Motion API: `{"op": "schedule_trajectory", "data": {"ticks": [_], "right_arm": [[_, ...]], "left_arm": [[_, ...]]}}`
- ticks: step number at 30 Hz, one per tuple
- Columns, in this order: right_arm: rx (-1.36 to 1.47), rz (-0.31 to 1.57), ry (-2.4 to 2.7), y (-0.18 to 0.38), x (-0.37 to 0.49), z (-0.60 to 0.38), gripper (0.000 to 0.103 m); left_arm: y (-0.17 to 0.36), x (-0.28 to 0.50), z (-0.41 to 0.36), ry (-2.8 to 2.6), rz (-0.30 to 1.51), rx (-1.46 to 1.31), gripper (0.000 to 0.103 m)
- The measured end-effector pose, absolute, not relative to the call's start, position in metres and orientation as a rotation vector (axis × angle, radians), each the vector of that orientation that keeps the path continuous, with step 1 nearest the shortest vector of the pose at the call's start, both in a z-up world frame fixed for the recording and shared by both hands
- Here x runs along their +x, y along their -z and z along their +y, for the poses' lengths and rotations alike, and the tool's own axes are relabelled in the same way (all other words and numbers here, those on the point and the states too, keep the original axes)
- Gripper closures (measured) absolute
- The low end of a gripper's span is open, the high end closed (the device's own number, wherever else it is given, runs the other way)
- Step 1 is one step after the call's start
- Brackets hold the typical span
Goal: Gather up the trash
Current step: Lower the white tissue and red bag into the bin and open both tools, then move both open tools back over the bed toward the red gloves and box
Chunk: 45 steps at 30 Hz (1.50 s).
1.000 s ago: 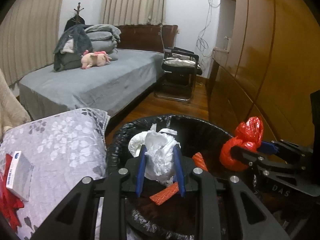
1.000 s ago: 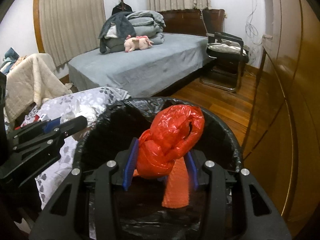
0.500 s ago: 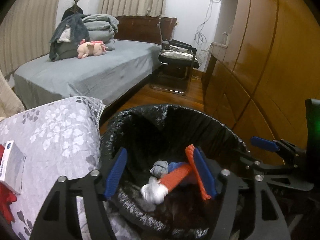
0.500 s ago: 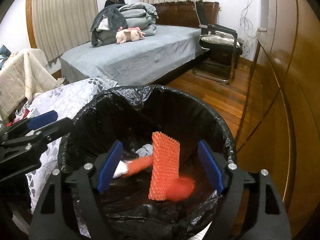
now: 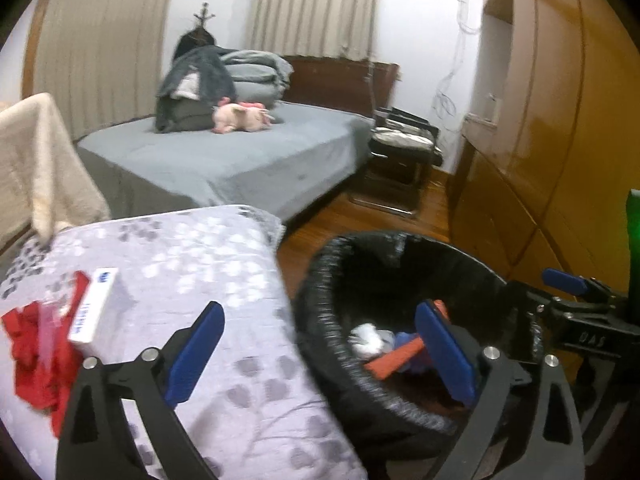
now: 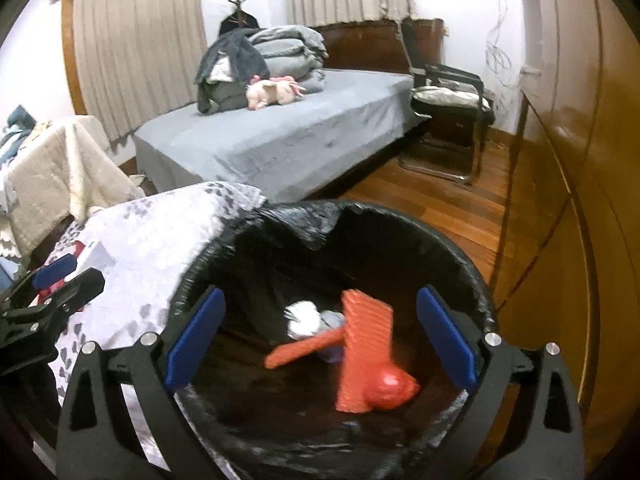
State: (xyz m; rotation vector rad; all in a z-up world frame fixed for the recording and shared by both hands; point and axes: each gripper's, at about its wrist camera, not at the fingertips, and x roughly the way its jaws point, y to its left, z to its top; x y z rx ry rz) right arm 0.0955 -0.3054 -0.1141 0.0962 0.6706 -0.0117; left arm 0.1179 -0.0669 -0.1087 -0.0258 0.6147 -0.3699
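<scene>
A bin with a black liner (image 6: 400, 220) (image 5: 320, 320) stands beside a table with a floral cloth (image 5: 180, 256). Inside lie a red knotted bag (image 6: 390, 390), an orange ribbed piece (image 6: 362, 344) and white crumpled paper (image 6: 300, 316) (image 5: 366, 334). My right gripper (image 6: 320, 344) is open and empty above the bin. My left gripper (image 5: 320, 352) is open and empty, straddling the table edge and the bin rim. On the table lie a white box (image 5: 94, 306) and red wrappers (image 5: 36, 356), left of the left gripper.
A grey bed (image 6: 280, 140) with folded bedding and a pink plush toy (image 6: 274, 92) stands behind. A black chair (image 6: 448, 108) is at the back right. Wooden wardrobe doors (image 6: 580, 200) line the right side. A cream blanket (image 5: 32, 168) hangs at left.
Both grippers opened and dropped the white paper and the red bag into the bin. The left gripper then swung left toward the table.
</scene>
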Motion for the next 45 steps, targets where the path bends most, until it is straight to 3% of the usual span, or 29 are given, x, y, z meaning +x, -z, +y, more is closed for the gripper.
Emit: {"op": "schedule_trajectory", "data": {"ticks": [15, 29, 45], "right_arm": [[0.012, 0.647, -0.179, 0.107, 0.128, -0.199, 0.008], [-0.042, 0.694, -0.318, 0.139, 0.172, -0.084, 0.008], [-0.110, 0.795, -0.419, 0.183, 0.198, 0.007, 0.008]], "left_arm": [[0.104, 0.101, 0.056, 0.080, 0.546, -0.045, 0.008], [0.137, 0.095, 0.161, -0.144, 0.589, -0.085, 0.008], [0.164, 0.105, 0.221, -0.245, 0.623, -0.106, 0.009]]}}
